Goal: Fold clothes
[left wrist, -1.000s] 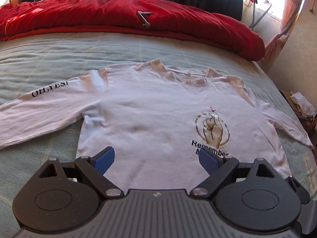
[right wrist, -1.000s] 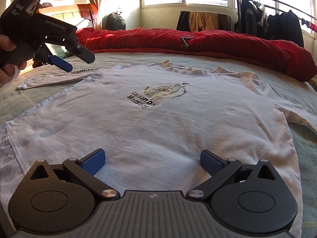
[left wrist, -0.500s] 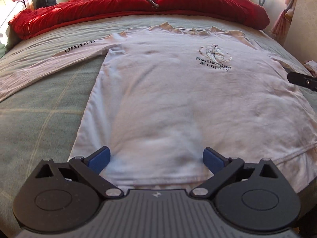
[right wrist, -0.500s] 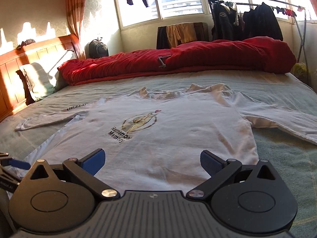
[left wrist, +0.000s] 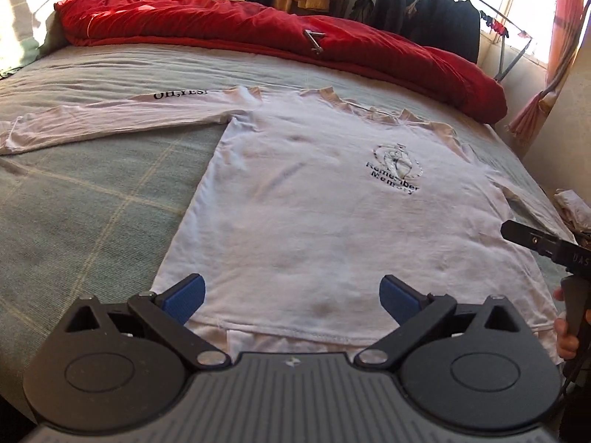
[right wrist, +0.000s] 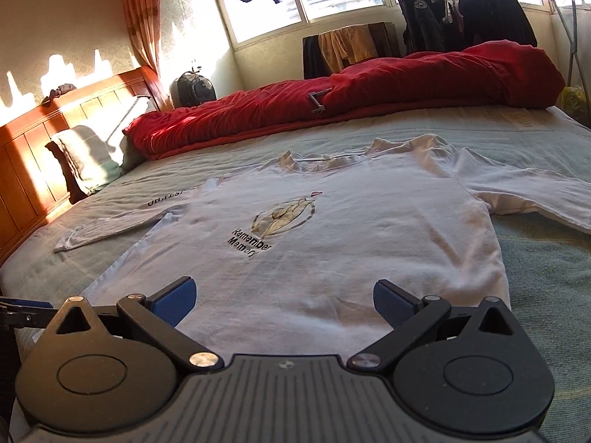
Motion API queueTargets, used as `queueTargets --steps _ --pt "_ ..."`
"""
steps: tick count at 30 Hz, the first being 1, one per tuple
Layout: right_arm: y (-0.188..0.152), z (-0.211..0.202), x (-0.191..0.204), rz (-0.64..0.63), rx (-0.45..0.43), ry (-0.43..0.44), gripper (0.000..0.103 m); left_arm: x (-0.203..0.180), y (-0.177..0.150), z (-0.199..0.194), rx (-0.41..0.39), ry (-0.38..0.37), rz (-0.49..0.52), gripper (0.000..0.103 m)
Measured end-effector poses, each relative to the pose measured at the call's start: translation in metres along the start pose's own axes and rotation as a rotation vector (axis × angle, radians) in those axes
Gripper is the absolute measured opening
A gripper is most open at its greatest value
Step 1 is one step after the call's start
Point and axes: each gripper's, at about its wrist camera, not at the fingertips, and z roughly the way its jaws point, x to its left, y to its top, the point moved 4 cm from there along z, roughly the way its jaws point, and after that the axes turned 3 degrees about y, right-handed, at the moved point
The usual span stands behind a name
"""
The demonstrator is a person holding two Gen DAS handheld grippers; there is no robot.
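- My left gripper [left wrist: 291, 295] hangs over the shirt's hem, fingers [left wrist: 184, 297] spread wide, nothing between them.
- The white long-sleeved shirt [left wrist: 332, 229] lies flat, front up, on the green bed [left wrist: 92, 203], sleeves out to both sides.
- My right gripper [right wrist: 284, 299] hovers above the hem too, fingers [right wrist: 393, 304] wide apart and empty.

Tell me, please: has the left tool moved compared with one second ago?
Yes. The left tool has drawn back toward the hem of the white shirt: before it stood near the chest print, now that print lies far ahead.
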Motion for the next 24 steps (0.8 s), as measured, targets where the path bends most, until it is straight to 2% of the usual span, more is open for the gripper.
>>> queueTargets --steps 4,8,9,12,14,16,20,24 --pt "-0.006 0.004 0.006 -0.017 0.023 -0.007 0.103 0.006 -0.020 0.021 0.050 0.146 -0.002 0.100" --pt "-0.016 0.013 0.017 0.022 0.044 -0.061 0.103 0.006 -0.033 0.007 0.012 0.160 0.003 0.100" --pt "-0.019 0.016 0.022 0.028 0.047 -0.072 0.103 0.004 -0.032 0.004 0.007 0.159 0.002 0.100" --pt "-0.025 0.015 0.046 -0.064 0.037 -0.056 0.103 -0.006 -0.026 -0.002 -0.017 0.132 0.007 0.100" --pt "-0.026 0.013 0.055 -0.137 0.022 -0.087 0.103 -0.014 -0.022 -0.003 -0.031 0.112 0.017 0.100" --pt "-0.023 0.008 0.054 -0.163 0.007 -0.153 0.103 -0.025 -0.022 -0.001 -0.031 0.085 0.031 0.100" --pt "-0.021 0.002 0.032 -0.055 0.022 -0.241 0.103 -0.048 -0.028 0.006 -0.020 0.020 0.078 0.100" --pt "-0.030 -0.006 0.008 0.052 0.045 -0.320 0.103 -0.062 -0.037 0.011 -0.001 0.004 0.135 0.100"
